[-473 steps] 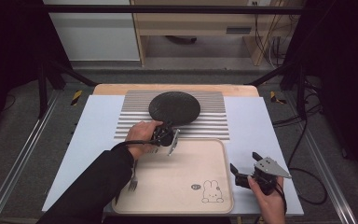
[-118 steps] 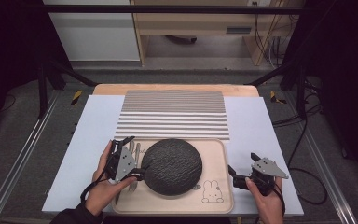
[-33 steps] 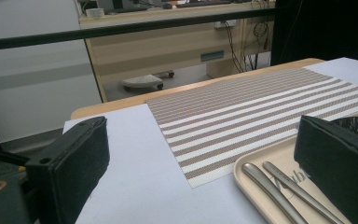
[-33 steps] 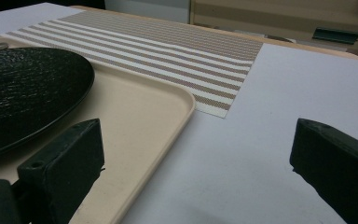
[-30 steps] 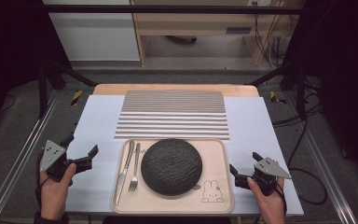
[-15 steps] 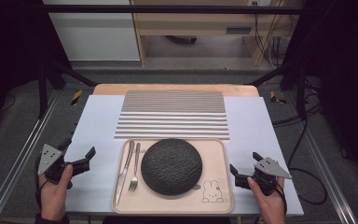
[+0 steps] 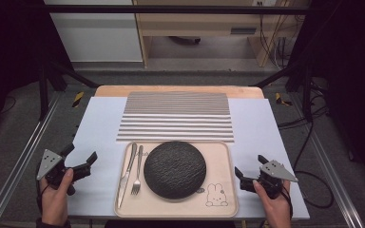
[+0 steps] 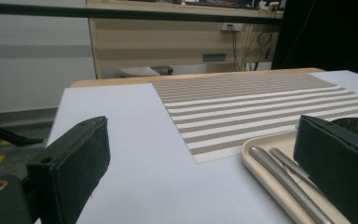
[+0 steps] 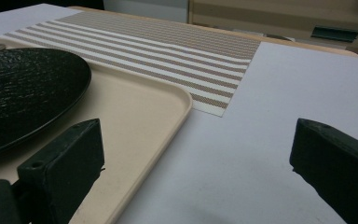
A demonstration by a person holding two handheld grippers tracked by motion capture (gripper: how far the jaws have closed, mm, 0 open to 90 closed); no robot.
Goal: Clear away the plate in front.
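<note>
A round black plate [image 7: 175,169] lies in the middle of a beige tray [image 7: 218,159] with a rabbit drawing. A knife [image 7: 126,173] and a fork [image 7: 138,171] lie side by side on the tray, left of the plate. My left gripper [image 7: 81,153] is held at the table's front left, well apart from the tray, open and empty. My right gripper [image 7: 249,165] rests just right of the tray, also open and empty. The left gripper view shows its jaws [image 8: 200,154] spread, with the cutlery handles [image 8: 279,179] ahead. The right gripper [image 9: 196,154] faces the tray's corner [image 9: 135,112] and the plate [image 9: 23,88].
A striped placemat [image 7: 176,116] lies behind the tray on the white table cover [image 7: 100,123]. Metal rails [image 7: 24,161] run along both table sides. A wooden bench stands beyond the far edge.
The plate went from the placemat onto the tray in my left gripper, which then let go and drew back to the front left. The right gripper has stayed put.
</note>
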